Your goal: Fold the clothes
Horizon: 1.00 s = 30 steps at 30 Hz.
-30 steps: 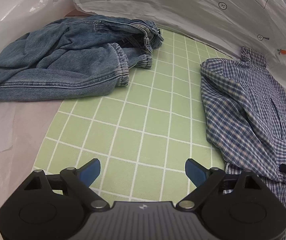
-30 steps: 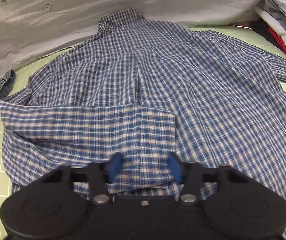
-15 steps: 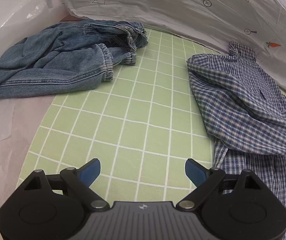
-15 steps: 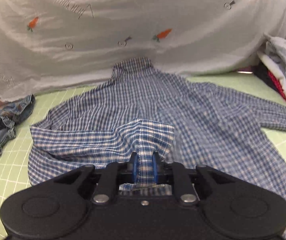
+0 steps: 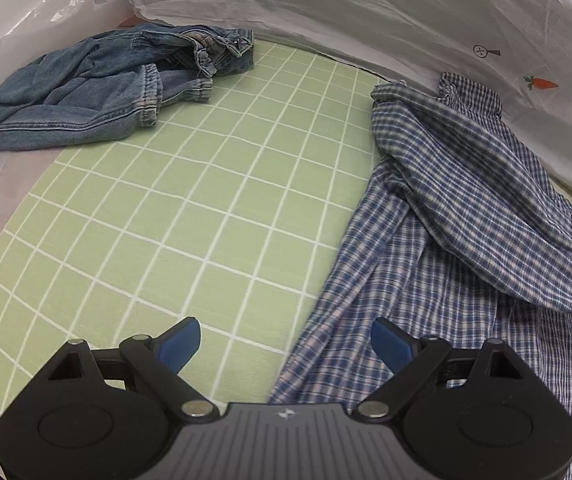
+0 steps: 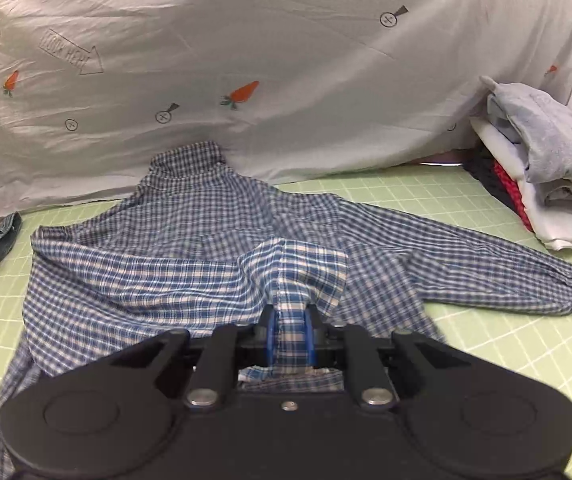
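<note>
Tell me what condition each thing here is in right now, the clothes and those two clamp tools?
Plaid shirt: spread on the mat, unfolded, one cuff pinched and lifted.
Denim jeans: crumpled in a heap, not folded.
Stack of clothes: folded and piled at the mat's edge.
Left gripper: wide open, holding nothing, over the shirt's edge.
Right gripper: shut on the shirt cuff.
Green grid mat: lying flat under everything.

Open green gridded mat (image 5: 190, 216) gives wide free lane ahead of left gripper (image 5: 284, 344). Crumpled blue denim jeans (image 5: 86, 92) block far left corner. Blue-white plaid shirt (image 6: 190, 256) covers mat centre. White carrot-print sheet (image 6: 286, 60) walls off rear. Folded grey-white clothes stack (image 6: 545, 176) blocks far right.
</note>
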Available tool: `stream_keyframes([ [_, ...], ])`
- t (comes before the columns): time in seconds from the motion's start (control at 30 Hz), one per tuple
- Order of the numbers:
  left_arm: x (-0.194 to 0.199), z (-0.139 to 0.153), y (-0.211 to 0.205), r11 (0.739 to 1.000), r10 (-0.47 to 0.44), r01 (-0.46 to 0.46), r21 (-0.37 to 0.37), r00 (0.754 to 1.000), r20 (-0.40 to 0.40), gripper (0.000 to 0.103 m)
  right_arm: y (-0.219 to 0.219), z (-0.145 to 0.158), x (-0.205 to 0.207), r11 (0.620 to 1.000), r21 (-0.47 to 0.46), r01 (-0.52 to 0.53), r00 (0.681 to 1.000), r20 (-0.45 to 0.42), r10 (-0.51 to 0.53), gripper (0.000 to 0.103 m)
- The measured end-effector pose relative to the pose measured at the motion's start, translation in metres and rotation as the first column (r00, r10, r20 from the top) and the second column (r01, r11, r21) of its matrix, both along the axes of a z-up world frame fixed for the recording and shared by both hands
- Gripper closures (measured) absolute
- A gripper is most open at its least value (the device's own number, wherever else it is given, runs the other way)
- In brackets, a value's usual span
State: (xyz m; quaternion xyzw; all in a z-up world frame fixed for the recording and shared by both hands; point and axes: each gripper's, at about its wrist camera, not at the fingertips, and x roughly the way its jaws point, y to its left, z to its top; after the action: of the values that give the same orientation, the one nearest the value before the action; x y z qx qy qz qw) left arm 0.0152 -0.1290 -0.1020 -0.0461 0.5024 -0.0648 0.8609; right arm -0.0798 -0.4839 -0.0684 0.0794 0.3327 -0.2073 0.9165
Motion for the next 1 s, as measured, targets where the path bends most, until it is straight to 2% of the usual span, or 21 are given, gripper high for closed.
stream_keyframes([
  [0.2,-0.005,0.005,-0.037,0.998,0.057,-0.058,0.033,0.998,0.033,0.011,-0.076,-0.018,0.011,1.000,0.009,-0.008,1.000,-0.010,0.008,0.088],
  [0.4,-0.010,0.016,-0.048,0.984,0.139,-0.143,0.110,0.989,0.046,0.011,-0.154,-0.040,0.037,0.998,0.048,0.032,0.999,-0.017,-0.032,0.088],
  [0.57,-0.015,0.020,-0.048,0.971,0.176,-0.180,0.157,0.984,0.039,0.010,-0.187,-0.056,0.046,0.991,0.090,0.103,0.995,-0.021,-0.101,0.088],
  [0.63,-0.016,0.021,-0.047,0.969,0.182,-0.185,0.160,0.983,0.036,0.010,-0.187,-0.064,0.047,0.989,0.100,0.108,0.994,-0.046,-0.104,0.085],
  [0.67,-0.017,0.022,-0.047,0.969,0.185,-0.188,0.161,0.982,0.035,0.010,-0.186,-0.068,0.047,0.989,0.104,0.109,0.993,-0.060,-0.104,0.075],
  [0.7,-0.018,0.023,-0.047,0.969,0.184,-0.187,0.159,0.982,0.038,0.010,-0.183,-0.069,0.045,0.988,0.102,0.112,0.993,-0.058,-0.106,0.057],
  [0.73,-0.019,0.024,-0.047,0.970,0.178,-0.183,0.158,0.983,0.045,0.010,-0.179,-0.069,0.042,0.989,0.099,0.114,0.993,-0.052,-0.109,0.049],
  [0.77,-0.021,0.025,-0.047,0.971,0.172,-0.178,0.159,0.984,0.054,0.010,-0.175,-0.069,0.037,0.988,0.101,0.118,0.993,-0.041,-0.114,0.032],
  [0.83,-0.024,0.027,-0.045,0.973,0.160,-0.170,0.153,0.984,0.072,0.007,-0.167,-0.069,0.026,0.985,0.112,0.129,0.992,-0.021,-0.128,0.020],
  [0.87,-0.025,0.027,-0.043,0.975,0.155,-0.165,0.147,0.985,0.077,0.006,-0.162,-0.070,0.020,0.984,0.123,0.130,0.991,-0.010,-0.130,0.017],
  [0.93,-0.028,0.026,-0.039,0.979,0.143,-0.153,0.134,0.986,0.084,0.006,-0.150,-0.069,0.007,0.981,0.135,0.138,0.990,0.007,-0.140,0.001],
  [1.0,-0.032,0.023,-0.033,0.984,0.124,-0.134,0.120,0.989,0.087,0.006,-0.137,-0.067,-0.007,0.979,0.141,0.144,0.988,0.026,-0.149,0.000],
])
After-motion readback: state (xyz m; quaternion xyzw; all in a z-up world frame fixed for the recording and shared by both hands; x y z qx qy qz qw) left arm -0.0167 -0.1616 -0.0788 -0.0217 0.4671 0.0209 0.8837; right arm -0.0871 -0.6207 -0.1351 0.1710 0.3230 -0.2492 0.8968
